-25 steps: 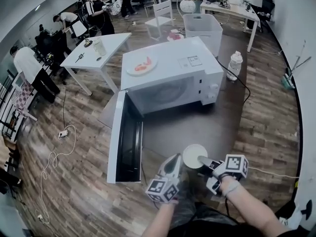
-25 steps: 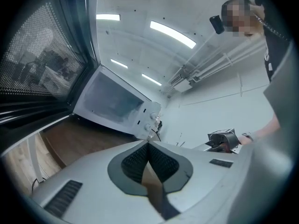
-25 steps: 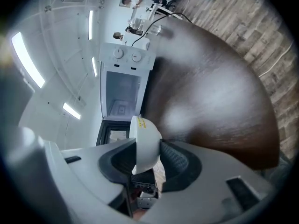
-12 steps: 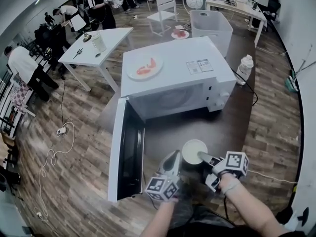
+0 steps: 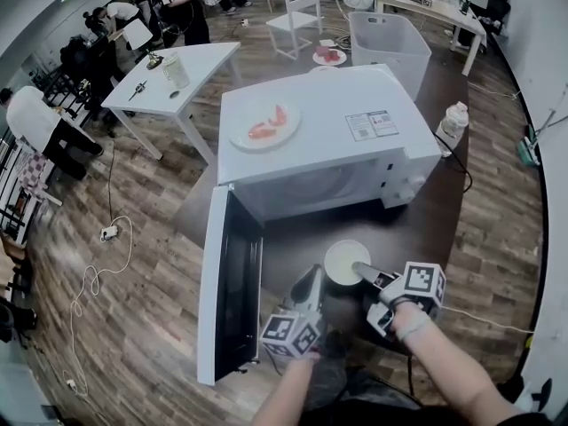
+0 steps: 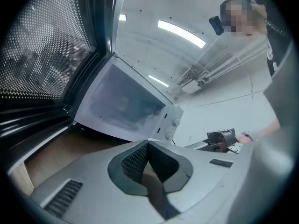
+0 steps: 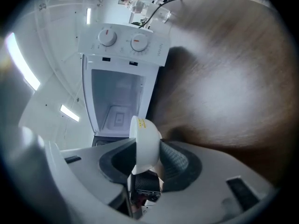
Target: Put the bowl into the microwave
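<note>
The white microwave stands on a dark table, its door swung open to the left and its cavity empty. In front of the opening is a white bowl. My right gripper is shut on the rim of the bowl, which stands edge-on between the pads in the right gripper view. My left gripper hangs just left of the bowl, level with it. Its jaws are shut with nothing between them, and they point at the microwave cavity.
A plate with red food lies on top of the microwave. Behind are a white table, a white bin, a chair and several people. A bottle stands on the floor at right, cables and a power strip at left.
Both grippers and the bowl have moved forward toward the microwave's opening, which now shows nearer and larger. The grip on the bowl is unchanged.
</note>
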A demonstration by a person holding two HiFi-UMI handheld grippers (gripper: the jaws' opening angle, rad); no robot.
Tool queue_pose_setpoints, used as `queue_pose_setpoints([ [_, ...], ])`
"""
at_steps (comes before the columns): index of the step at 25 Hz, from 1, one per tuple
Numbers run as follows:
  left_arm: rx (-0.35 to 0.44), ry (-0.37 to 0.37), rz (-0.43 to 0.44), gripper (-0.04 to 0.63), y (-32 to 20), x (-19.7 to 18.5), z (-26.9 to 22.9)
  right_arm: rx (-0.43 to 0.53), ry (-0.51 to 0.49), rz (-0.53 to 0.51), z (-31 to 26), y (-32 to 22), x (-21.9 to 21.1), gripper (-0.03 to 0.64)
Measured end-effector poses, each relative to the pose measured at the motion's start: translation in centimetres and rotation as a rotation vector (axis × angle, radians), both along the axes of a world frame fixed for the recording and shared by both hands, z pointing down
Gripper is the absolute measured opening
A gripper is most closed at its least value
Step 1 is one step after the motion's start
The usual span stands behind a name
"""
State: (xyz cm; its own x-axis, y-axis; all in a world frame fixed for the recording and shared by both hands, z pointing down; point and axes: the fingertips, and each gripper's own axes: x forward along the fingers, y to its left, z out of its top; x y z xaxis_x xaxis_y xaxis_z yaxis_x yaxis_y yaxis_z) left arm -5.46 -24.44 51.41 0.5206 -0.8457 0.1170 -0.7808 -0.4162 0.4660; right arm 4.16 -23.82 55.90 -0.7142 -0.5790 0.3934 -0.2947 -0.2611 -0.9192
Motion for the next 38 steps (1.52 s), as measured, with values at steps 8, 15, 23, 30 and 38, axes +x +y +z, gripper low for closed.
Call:
queue_pose_setpoints([
  [8, -0.015, 0.010, -0.013, 0.002, -2.0, -0.7, 0.4, 0.009, -0.001, 0.018, -0.5, -3.9, -0.7, 0.140],
  [15, -0.028, 0.017, -0.017, 0.002, -3.7, -0.9, 0.9, 0.028, 0.006, 0.003, -1.3, -7.5, -2.4, 0.140],
  [23, -0.027, 0.031, -0.013, 0.002, -6.3, -0.7, 0.8, 0.037, 0.000, 0.010, -1.7, -11.5, -4.2, 0.140],
  [30, -0.020, 0.043, -0.021, 0.002, -7.9, -1.0, 0.6, 0.026, -0.015, 0.030, -1.5, -13.2, -5.0, 0.140],
  [38, -0.002, 0.065, -0.024, 0.002, -8.8, -1.1, -0.1, 0.041, -0.008, 0.032, -1.9, -13.6, -5.8, 0.140],
])
